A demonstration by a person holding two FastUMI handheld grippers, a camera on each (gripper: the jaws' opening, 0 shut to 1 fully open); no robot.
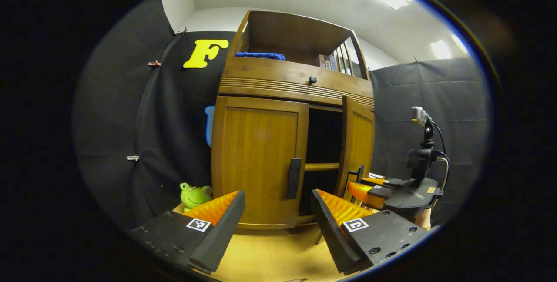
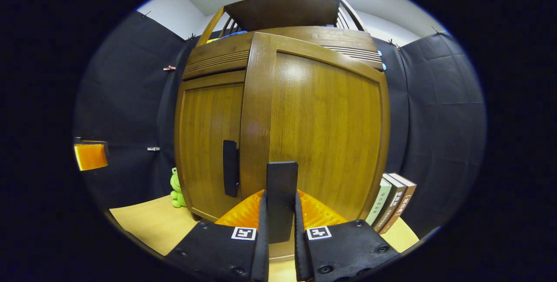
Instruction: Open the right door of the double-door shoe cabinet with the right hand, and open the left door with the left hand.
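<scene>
The wooden shoe cabinet (image 1: 296, 77) stands on a yellow table. Its left door (image 1: 256, 160) is closed, with a black handle (image 1: 293, 178) at its inner edge. My left gripper (image 1: 278, 212) is open, a short way in front of that handle and touching nothing. The right door (image 2: 322, 129) is swung partway out, showing dark shelves (image 1: 322, 166) behind it. My right gripper (image 2: 280, 201) is shut on the right door's black handle (image 2: 282, 177). In the left gripper view the right gripper (image 1: 363, 184) sits at the door's edge.
A green frog toy (image 1: 195, 196) sits left of the cabinet. Several books (image 2: 391, 203) lean beside its right side. A blue cloth (image 1: 260, 55) and more books lie on the open top shelf. Below it is a drawer with a knob (image 1: 312, 80).
</scene>
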